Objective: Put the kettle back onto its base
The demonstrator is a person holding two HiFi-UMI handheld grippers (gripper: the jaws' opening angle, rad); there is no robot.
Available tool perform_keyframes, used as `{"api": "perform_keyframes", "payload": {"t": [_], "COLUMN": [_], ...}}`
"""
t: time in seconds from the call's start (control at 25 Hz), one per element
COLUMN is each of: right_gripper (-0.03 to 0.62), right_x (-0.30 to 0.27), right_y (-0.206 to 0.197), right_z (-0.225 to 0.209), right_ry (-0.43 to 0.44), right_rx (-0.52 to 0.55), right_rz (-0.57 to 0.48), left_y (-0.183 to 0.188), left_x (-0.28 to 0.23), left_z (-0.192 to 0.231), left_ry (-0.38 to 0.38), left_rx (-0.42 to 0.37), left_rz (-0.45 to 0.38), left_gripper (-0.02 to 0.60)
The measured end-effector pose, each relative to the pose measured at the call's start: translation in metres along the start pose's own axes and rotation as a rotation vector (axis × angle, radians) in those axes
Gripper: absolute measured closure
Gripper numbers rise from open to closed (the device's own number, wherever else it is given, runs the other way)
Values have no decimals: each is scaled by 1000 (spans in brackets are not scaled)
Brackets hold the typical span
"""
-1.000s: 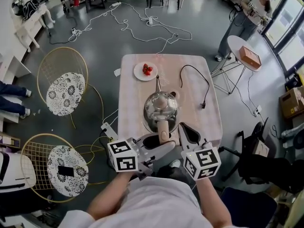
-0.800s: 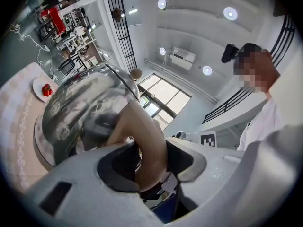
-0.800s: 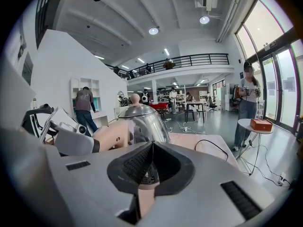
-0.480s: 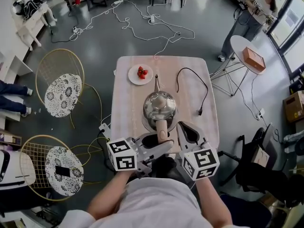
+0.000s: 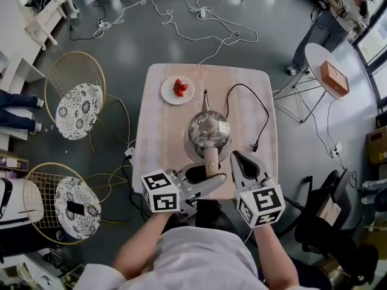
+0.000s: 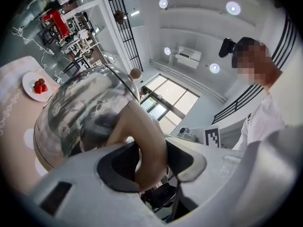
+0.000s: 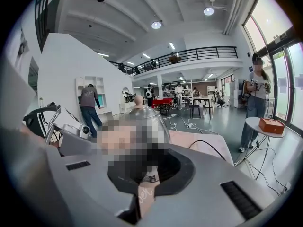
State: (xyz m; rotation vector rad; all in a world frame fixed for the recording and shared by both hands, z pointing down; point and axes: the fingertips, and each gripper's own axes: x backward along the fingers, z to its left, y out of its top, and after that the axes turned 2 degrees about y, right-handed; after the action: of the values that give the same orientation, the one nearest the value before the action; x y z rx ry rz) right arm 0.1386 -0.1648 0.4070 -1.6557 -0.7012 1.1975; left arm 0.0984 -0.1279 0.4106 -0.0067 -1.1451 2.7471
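You're clasping the kettle (image 5: pixel 208 132) by its handle (image 5: pixel 211 161) in your left gripper (image 5: pixel 213 178). Your right gripper (image 5: pixel 236 157) is pinching a thin beige strip (image 7: pixel 141 197), perhaps that same handle. The kettle is hovering or resting over its base (image 5: pixel 192 157) mid-table (image 5: pixel 160 119), and you're still to seat and release it.

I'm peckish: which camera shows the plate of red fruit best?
The head view: from above it shows the whole plate near the far left corner of the table. The left gripper view catches it small at the picture's left edge, beside the kettle. The right gripper view does not show it.
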Motion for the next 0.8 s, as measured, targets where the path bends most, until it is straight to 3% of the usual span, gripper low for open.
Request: {"api": "perform_keyframes", "payload": {"t": [0.8], "right_gripper": [589], "right_x": [-50], "right_y": [-31], "right_z": [-36], "right_ry": [81], "right_rx": [-1], "right_rz": [69], "left_y": [-10], "left_x": [-31], "left_z": [69], "left_ry": [68], "left_rx": [11], "left_rz": [-21], "left_gripper": [411]}}
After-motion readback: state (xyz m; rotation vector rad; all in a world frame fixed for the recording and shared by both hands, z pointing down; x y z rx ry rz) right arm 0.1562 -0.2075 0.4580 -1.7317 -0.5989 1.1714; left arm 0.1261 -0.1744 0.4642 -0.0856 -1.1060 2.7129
